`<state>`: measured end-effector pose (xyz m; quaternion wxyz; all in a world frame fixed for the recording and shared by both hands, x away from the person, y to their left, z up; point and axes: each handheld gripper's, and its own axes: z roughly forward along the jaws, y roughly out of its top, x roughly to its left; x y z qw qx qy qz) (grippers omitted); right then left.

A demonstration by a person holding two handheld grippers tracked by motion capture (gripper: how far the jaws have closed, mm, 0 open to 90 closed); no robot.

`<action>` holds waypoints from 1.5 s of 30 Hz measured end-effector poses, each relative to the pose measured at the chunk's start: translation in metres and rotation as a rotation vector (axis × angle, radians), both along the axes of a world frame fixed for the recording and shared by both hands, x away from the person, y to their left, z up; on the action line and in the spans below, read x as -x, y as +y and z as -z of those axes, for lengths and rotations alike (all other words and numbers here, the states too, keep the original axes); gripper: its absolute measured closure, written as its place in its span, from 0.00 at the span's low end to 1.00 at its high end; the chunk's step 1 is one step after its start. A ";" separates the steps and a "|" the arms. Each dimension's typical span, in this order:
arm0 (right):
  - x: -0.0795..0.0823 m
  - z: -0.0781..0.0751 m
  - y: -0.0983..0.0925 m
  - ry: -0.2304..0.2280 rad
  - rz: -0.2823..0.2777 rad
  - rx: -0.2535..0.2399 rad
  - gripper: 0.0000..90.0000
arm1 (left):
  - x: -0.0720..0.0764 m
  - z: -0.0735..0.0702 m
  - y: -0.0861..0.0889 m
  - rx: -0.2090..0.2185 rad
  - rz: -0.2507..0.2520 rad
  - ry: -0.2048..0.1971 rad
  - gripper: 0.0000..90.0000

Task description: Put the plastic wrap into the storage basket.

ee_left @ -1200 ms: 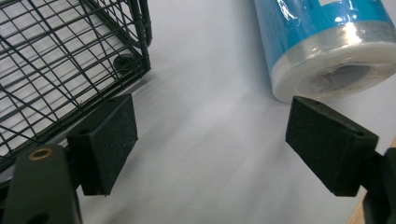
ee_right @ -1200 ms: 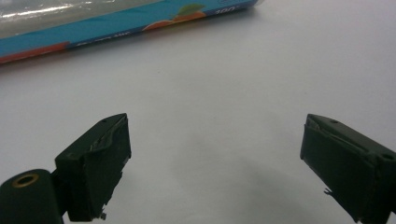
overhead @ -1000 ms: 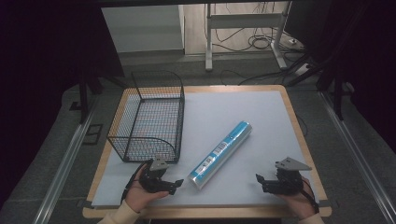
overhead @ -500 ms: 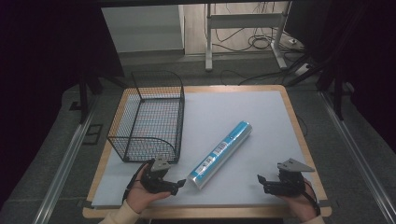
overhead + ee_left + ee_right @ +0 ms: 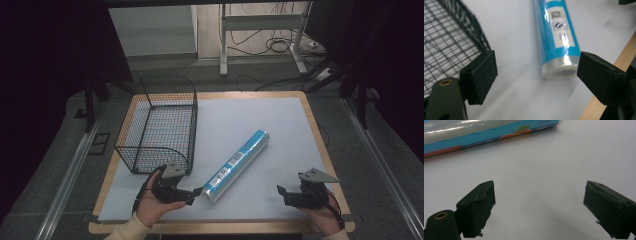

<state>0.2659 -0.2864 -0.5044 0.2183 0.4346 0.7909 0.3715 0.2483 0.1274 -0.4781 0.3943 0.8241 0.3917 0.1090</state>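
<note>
Both claws gape: your left claw [image 5: 196,192] lines up with the near end of the blue cling-film roll [image 5: 238,165], lying diagonally mid-desk right of the wire basket [image 5: 159,127], ready to grip; your right claw [image 5: 281,193] waits near-right.

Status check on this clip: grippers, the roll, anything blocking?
Left gripper open, at the blue roll's near end, not gripping. Right gripper open, off the roll. Wire basket left of it, nothing between.

A black wire basket [image 5: 159,125] sits on the left side of the table [image 5: 260,107]. The table has a white top and a wooden edge. Behind it, cables [image 5: 272,45] lie on the floor.
</note>
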 end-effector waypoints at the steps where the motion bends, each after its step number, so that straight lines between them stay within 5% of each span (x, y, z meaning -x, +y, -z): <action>1: 0.000 0.000 0.000 0.000 -0.001 0.001 0.12 | 0.000 -0.002 -0.002 0.000 0.003 -0.003 0.18; 29: -0.001 -0.002 0.000 -0.006 0.001 0.005 0.12 | -0.026 -0.021 -0.039 -0.021 0.011 0.018 0.18; 45: -0.004 -0.001 0.003 -0.001 -0.017 0.011 0.12 | -0.034 -0.027 -0.060 -0.076 0.042 0.011 0.18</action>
